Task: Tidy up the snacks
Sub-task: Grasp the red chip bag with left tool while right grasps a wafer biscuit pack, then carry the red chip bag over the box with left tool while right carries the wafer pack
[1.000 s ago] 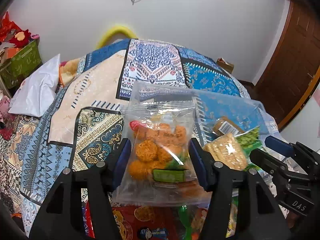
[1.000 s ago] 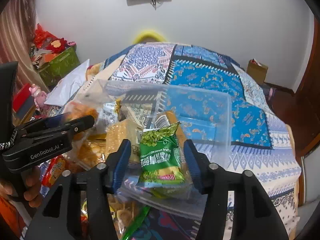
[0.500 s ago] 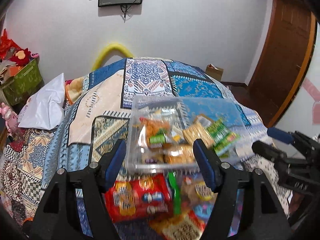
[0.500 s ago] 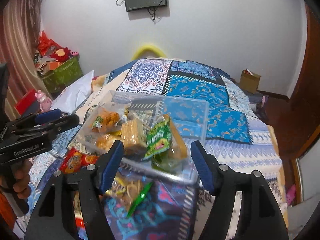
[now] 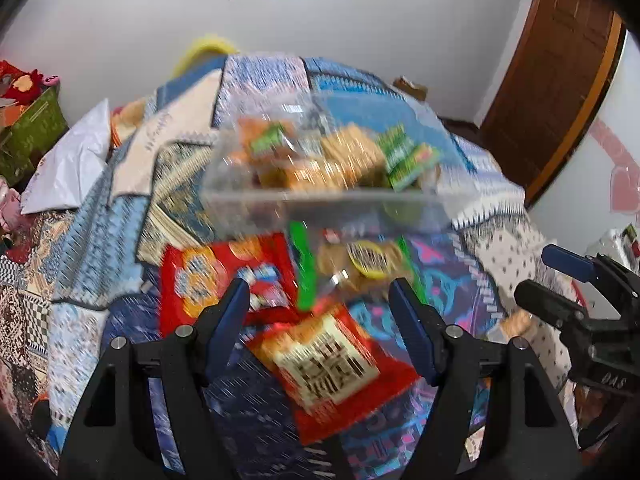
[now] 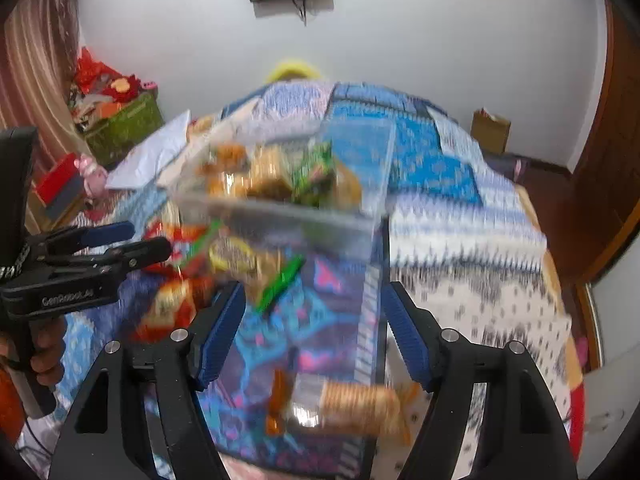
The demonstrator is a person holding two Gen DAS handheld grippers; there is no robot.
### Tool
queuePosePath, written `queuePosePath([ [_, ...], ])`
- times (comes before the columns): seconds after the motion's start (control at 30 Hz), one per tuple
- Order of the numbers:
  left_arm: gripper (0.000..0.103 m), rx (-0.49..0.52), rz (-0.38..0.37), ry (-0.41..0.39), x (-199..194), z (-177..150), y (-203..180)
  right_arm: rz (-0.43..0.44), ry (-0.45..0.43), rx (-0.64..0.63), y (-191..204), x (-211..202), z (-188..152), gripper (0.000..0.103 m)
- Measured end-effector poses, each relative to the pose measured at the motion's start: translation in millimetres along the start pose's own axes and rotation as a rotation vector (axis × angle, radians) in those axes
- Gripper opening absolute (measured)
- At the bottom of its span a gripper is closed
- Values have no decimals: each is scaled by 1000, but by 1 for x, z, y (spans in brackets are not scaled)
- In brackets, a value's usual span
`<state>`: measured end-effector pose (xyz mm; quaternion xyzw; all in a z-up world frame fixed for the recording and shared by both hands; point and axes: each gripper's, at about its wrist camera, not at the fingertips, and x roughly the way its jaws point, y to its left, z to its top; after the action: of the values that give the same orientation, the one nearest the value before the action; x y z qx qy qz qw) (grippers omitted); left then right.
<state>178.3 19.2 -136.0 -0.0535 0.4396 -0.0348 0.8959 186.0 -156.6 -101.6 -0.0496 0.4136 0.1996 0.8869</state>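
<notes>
Clear plastic box [image 5: 320, 200] is set on the quilt [image 5: 100, 220], several packets stacked inside for sorting. Loose snacks are left just in front: red bag [image 5: 332, 364], green stick [image 5: 302, 264], cracker roll [image 6: 360, 404]. Left gripper [image 5: 320, 320] and right gripper [image 6: 312, 332] are both held wide apart, nothing gripped, likely readied for another pickup.

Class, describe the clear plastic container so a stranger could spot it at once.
Start at the patchwork quilt covering the bed. The clear plastic container sits mid-quilt, beyond the loose packets. Unlike those, it is a see-through box with snacks inside.
</notes>
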Motion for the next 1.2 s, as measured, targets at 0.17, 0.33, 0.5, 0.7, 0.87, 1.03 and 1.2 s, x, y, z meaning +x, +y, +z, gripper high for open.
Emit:
queuePosePath([
  [0.17,71,25,27,53,18,-20,-15,-32,58,15,-10,6,-28,68],
  [0.33,73,5,45,72,25,-35,-8,-51,111,46,-21,11,-49,68],
  [0.5,77,-22,27,75,20,-46,5,-25,117,103,-33,6,-62,73],
  [0.7,79,3,16,97,15,-63,13,-27,145,58,-31,1,-75,74],
  [0.87,79,0,10,104,19,-66,14,-62,155,28,-29,10,-74,74],
  [1.03,79,-14,8,124,29,-67,16,-76,171,-51,-19,26,-58,74],
  [1.2,79,-9,3,116,30,-66,15,-70,181,-108,-14,41,-43,75],
])
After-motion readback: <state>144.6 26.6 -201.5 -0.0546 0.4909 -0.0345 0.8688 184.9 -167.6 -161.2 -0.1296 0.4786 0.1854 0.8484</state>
